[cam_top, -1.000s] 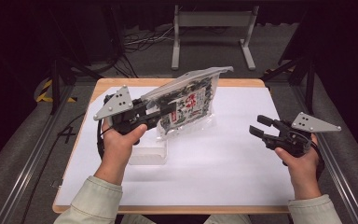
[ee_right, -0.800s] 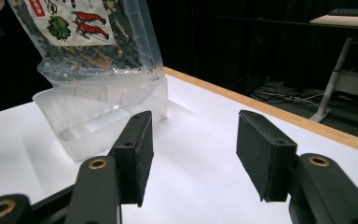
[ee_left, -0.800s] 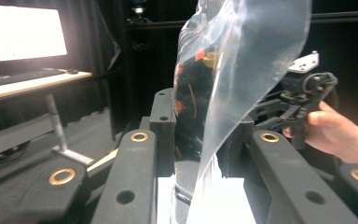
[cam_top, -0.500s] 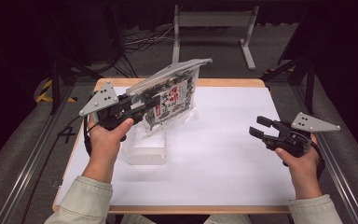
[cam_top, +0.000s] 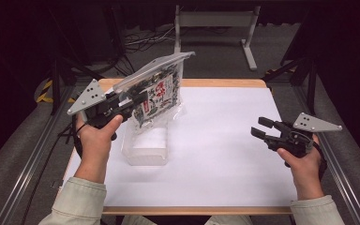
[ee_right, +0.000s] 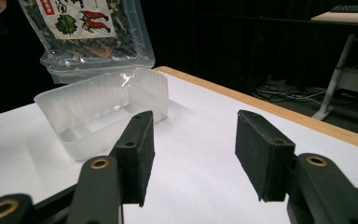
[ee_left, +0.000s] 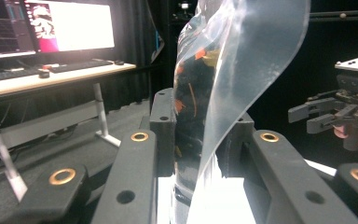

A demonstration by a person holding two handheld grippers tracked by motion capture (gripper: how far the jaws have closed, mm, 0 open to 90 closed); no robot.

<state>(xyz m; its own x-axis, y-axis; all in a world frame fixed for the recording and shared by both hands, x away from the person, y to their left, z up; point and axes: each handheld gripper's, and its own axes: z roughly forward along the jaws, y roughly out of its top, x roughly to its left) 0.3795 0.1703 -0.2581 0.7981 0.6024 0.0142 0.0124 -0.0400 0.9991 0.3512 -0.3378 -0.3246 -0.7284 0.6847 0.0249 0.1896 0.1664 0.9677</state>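
My left gripper (cam_top: 133, 99) is shut on a clear snack bag (cam_top: 158, 96) with a printed label, holding it tilted in the air above a clear plastic tray (cam_top: 146, 145) on the white table. In the left gripper view the bag (ee_left: 223, 93) stands pinched between the two jaws. My right gripper (cam_top: 261, 128) hovers open at the right side of the table, nothing between its fingers (ee_right: 137, 149). From the right gripper view the tray (ee_right: 100, 114) lies ahead with the bag (ee_right: 86, 32) hanging over it.
The table (cam_top: 225, 154) has a wooden rim. A metal stand (cam_top: 215, 23) and cables lie on the floor beyond. A desk with monitors (ee_left: 51, 28) is visible in the left gripper view.
My left gripper has carried the bag leftward and tipped it more upright, its lower end now over the tray. The right gripper has stayed put and open.
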